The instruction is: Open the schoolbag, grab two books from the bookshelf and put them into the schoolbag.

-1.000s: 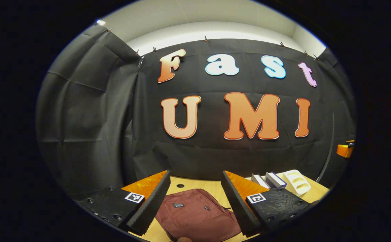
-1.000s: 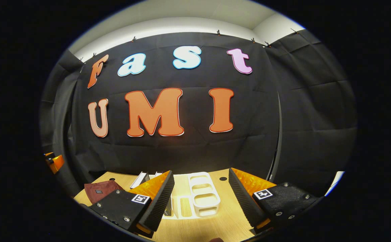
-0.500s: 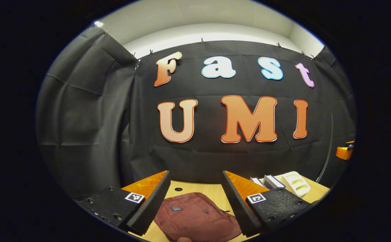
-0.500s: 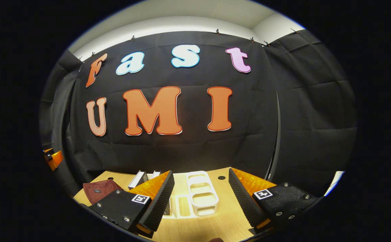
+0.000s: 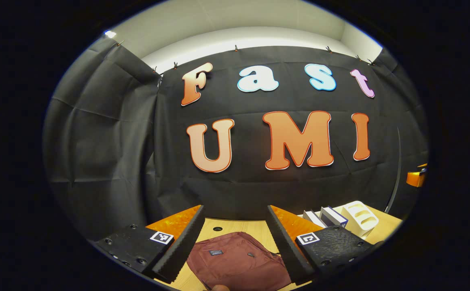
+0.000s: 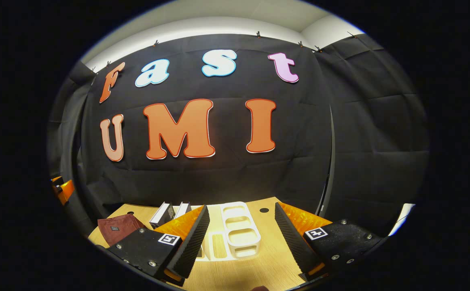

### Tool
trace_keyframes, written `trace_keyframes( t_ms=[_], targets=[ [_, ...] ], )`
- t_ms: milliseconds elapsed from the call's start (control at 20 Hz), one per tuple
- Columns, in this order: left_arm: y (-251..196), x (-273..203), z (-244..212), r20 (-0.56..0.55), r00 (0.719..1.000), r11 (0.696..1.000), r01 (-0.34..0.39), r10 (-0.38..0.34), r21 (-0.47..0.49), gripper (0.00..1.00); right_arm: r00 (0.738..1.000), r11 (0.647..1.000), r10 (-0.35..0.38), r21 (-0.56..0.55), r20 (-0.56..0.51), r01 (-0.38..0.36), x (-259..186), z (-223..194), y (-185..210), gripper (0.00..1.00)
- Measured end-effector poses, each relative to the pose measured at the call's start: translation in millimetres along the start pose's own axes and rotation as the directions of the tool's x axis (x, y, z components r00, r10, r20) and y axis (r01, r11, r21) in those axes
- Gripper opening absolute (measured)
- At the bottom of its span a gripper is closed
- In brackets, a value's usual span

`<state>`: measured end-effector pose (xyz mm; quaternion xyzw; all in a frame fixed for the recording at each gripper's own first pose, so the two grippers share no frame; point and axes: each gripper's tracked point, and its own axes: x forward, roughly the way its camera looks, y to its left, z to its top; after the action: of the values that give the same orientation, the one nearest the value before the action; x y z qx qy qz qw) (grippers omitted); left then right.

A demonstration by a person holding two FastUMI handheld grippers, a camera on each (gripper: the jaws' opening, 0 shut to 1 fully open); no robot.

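**Both grippers held wide above the table, schoolbag and books untouched**

From the left gripper view, the left gripper (image 5: 235, 242) hangs above the wooden table (image 5: 235, 228) with its two fingers spread far apart and nothing between them. Right below that gap lies the dark red schoolbag (image 5: 237, 262), flat on the tabletop, its front pocket and small label facing up; I cannot tell from here whether its main zip is undone. Off to the right of the bag, two books (image 5: 326, 217) stand leaning together, just beside a white bookshelf (image 5: 360, 216) with oval cut-outs in its side.

From the right gripper view, the right gripper (image 6: 241, 238) is likewise gaping wide and empty, hovering over the table (image 6: 275, 262). The white bookshelf (image 6: 239, 236) sits on the table straight ahead of it, seen between the fingers. The two books (image 6: 172, 211) lean at the rack's left end, partly hidden by the gripper's left finger, and the schoolbag (image 6: 115, 228) lies farther left, near the table's edge and apart from the books.

Neither gripper touches anything.
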<state>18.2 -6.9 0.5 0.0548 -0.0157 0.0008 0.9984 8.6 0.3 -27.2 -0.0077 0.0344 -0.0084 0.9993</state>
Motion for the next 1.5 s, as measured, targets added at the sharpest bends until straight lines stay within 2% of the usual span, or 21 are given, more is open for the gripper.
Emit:
trace_keyframes(
  t_ms=[200, 250, 300, 400, 650, 750, 850, 1000, 1200, 1300, 1500],
  targets=[
    [-10, -2, -32, -0.046, 0.999, 0.997, 0.003, 0.000, 0.071, 0.94, 0.999, 1.000, -0.005, -0.008, -0.032, 0.005, 2, -12, -1, 0.96],
    [-16, -5, -45, -0.069, 0.998, 0.995, 0.015, -0.008, 0.100, 0.96, 0.999, 1.000, -0.003, -0.007, -0.039, 0.003, 2, -14, 1, 0.96],
    [-22, -9, -61, -0.097, 0.995, 0.991, 0.032, -0.020, 0.130, 0.94, 0.999, 1.000, -0.001, -0.008, -0.049, 0.000, 2, -18, 1, 0.96],
    [-34, -21, -93, -0.143, 0.989, 0.983, 0.059, -0.035, 0.172, 0.96, 0.998, 1.000, 0.007, -0.011, -0.066, -0.007, 2, -24, 6, 0.96],
    [-56, -63, -188, -0.332, 0.942, 0.949, 0.150, -0.052, 0.277, 0.96, 0.994, 0.999, -0.005, -0.049, -0.109, -0.001, -3, -38, 1, 0.96],
    [-62, -78, -223, -0.396, 0.917, 0.922, 0.190, -0.044, 0.337, 0.96, 0.992, 0.998, -0.019, -0.067, -0.126, 0.010, -5, -44, -6, 0.96],
    [-68, -86, -254, -0.442, 0.897, 0.878, 0.231, -0.025, 0.419, 0.96, 0.990, 0.996, -0.046, -0.086, -0.131, 0.035, -6, -47, -17, 0.96],
    [-87, -100, -291, -0.480, 0.874, 0.810, 0.333, -0.073, 0.483, 0.98, 0.987, 0.992, -0.071, -0.113, -0.146, 0.055, -13, -54, -31, 0.96],
    [-114, -101, -318, -0.502, 0.855, 0.729, 0.425, -0.128, 0.537, 0.98, 0.977, 0.988, -0.104, -0.133, -0.184, 0.080, -19, -68, -45, 0.96],
    [-121, -100, -324, -0.504, 0.851, 0.708, 0.447, -0.149, 0.546, 0.97, 0.972, 0.992, -0.100, -0.102, -0.212, 0.080, -20, -76, -44, 0.96],
    [-116, -90, -347, -0.560, 0.820, 0.711, 0.463, -0.118, 0.529, 0.97, 0.966, 0.995, -0.094, -0.048, -0.239, 0.084, -18, -84, -44, 0.96]
  ],
)
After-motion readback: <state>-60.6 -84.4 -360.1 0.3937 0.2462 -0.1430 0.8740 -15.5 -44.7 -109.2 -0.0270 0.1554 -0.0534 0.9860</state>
